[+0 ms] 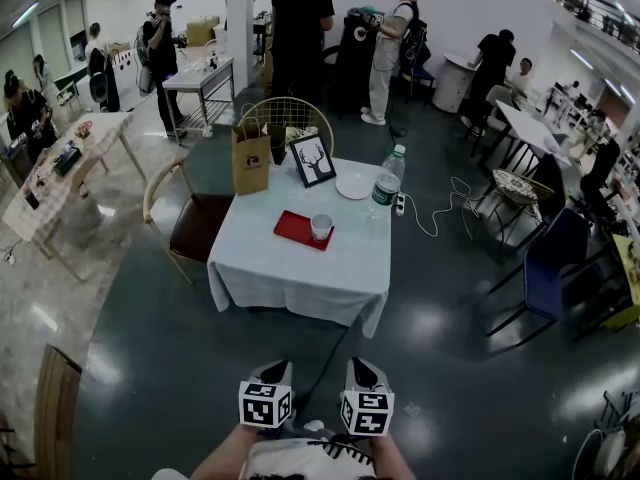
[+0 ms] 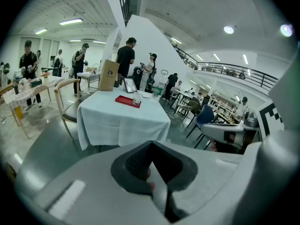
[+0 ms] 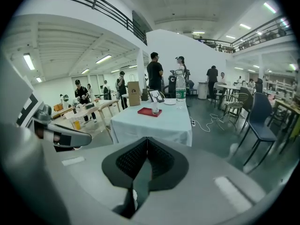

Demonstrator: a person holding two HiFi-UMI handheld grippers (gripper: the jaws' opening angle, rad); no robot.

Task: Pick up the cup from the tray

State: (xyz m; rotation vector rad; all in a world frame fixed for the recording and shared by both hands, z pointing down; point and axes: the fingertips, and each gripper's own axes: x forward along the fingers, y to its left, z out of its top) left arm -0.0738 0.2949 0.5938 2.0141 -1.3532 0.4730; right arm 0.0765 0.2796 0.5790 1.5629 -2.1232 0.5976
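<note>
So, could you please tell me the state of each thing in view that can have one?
left gripper, shut, empty, short of the table.
right gripper, shut, empty, short of the table.
cup, upright on the tray, not yet picked up.
tray, flat on the table.
bottle, upright, capped.
picture frame, propped upright.
paper bag, standing upright.

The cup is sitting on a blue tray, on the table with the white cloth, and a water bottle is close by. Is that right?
Not quite. The tray is red, not blue, as the head view shows. The rest holds: the cup sits on it, on the table with the white cloth, and a water bottle is close by.
</note>
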